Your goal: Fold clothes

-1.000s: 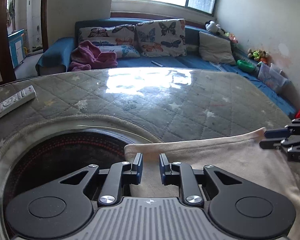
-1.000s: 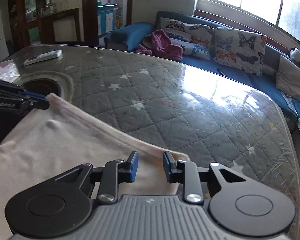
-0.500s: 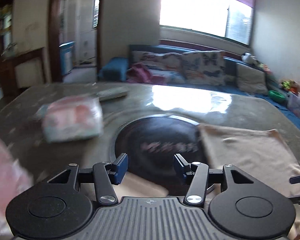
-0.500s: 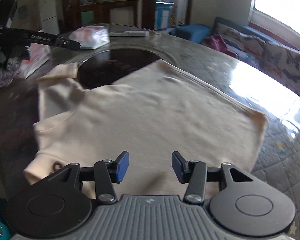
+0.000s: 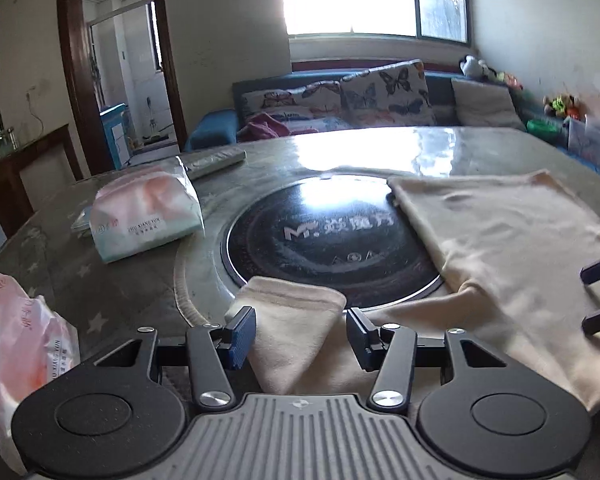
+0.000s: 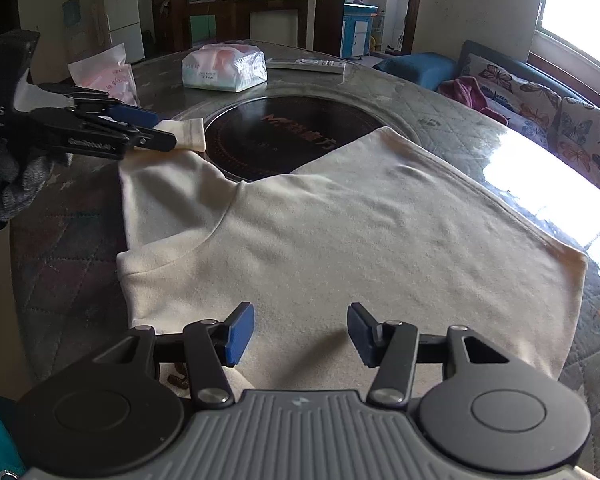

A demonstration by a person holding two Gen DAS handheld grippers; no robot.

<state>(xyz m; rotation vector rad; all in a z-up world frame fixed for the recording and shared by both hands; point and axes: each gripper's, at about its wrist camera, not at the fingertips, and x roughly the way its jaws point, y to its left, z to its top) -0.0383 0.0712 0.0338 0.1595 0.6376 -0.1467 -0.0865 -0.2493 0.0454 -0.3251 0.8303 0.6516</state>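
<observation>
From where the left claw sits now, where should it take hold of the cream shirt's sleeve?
Grip the sleeve at its cuff hem, coming in low from the table's near edge. The cuff lies flat between the open left claw fingers, pointing at the black hotplate, so a short push forward and down should catch it.

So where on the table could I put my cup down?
Best is the bare quilted table between the cream shirt and the sofa. The black glass disc is partly bare. It is crowded near the tissue pack, remote and pink bags.
</observation>
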